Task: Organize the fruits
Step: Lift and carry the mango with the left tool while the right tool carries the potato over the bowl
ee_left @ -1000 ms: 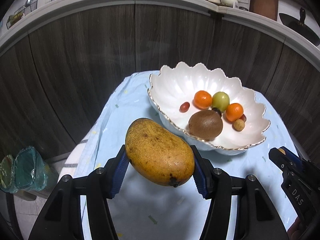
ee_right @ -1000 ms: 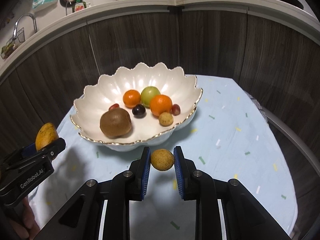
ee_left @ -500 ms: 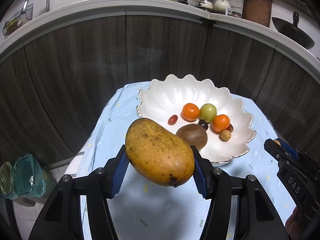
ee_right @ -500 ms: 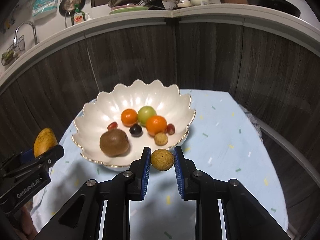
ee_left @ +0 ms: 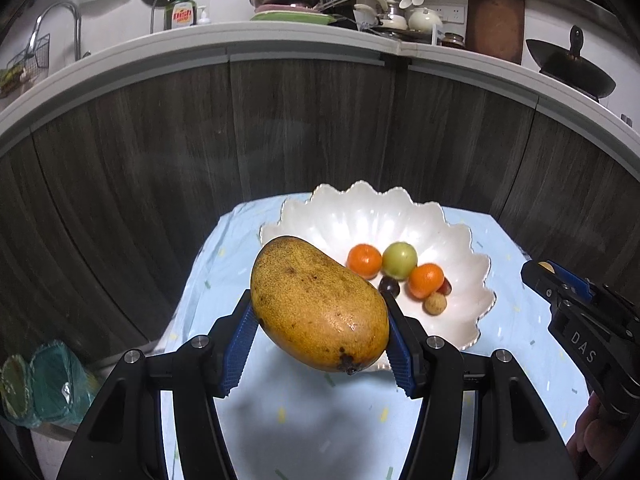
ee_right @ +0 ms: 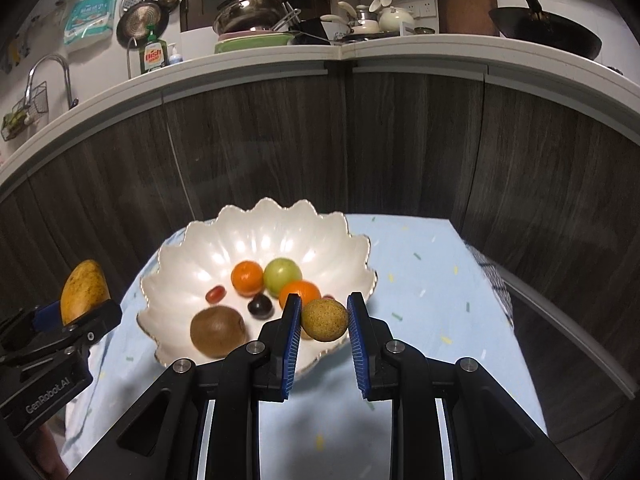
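- The left gripper [ee_left: 320,344] is clenched on a large yellow-orange mango [ee_left: 319,314], held crosswise between the blue pads and clear of the tablecloth [ee_left: 304,432].
- The right gripper [ee_right: 324,338] grips a small round brownish-yellow fruit [ee_right: 324,319] between its blue pads, in the air in front of the bowl's near rim.
- In the left wrist view the scalloped white bowl [ee_left: 360,216] sits at about 1 o'clock from the mango.
- In the right wrist view, inside the bowl: a kiwi [ee_right: 217,331] at 7 o'clock, a dark grape [ee_right: 260,306] near the middle, a red cherry tomato [ee_right: 216,294] at 9 o'clock, two oranges [ee_right: 247,277] and a green fruit [ee_right: 283,276] toward 12 o'clock.
- The bowl stands on the pale blue tablecloth, with dark wood cabinet fronts [ee_right: 400,152] behind.
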Demonstrator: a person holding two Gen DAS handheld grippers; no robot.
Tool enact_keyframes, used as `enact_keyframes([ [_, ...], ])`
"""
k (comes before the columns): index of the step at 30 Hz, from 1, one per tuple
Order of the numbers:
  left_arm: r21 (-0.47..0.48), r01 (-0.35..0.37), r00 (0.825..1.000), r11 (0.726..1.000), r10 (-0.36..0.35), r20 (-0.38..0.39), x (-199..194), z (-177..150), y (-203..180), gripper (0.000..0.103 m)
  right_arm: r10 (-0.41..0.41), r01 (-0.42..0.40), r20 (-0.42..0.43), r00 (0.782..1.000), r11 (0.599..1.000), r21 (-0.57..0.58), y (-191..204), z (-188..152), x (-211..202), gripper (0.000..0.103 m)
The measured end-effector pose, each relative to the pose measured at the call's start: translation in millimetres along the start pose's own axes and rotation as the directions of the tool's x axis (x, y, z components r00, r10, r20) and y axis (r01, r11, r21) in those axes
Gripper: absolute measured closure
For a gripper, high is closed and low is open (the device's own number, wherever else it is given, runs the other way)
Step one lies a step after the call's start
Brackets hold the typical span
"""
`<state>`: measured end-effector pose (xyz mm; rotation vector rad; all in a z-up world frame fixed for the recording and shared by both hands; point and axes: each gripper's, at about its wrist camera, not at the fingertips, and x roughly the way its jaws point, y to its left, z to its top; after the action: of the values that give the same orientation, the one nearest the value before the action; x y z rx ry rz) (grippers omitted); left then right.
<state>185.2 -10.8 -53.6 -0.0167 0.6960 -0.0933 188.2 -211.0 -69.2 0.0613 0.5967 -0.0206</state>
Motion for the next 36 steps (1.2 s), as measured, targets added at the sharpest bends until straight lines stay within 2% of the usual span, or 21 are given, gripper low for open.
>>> enact_keyframes([
  [14,0.015,0.002,1.0,1.0,-0.002,0.016,21,26,-2,0.045,-0.006,0.006,0.027,1.0,1.0,-0.004,-4,29,20,0.078],
  [24,0.024,0.013,1.0,1.0,-0.013,0.001,41,39,-6,0.045,0.001,-0.001,-0.004,1.0,1.0,-0.012,-8,44,43,0.078],
  [36,0.016,0.032,0.997,0.999,-0.031,-0.066,88,52,-2,0.045,0.016,-0.018,-0.053,0.998,0.999,-0.03,-5,60,89,0.078],
])
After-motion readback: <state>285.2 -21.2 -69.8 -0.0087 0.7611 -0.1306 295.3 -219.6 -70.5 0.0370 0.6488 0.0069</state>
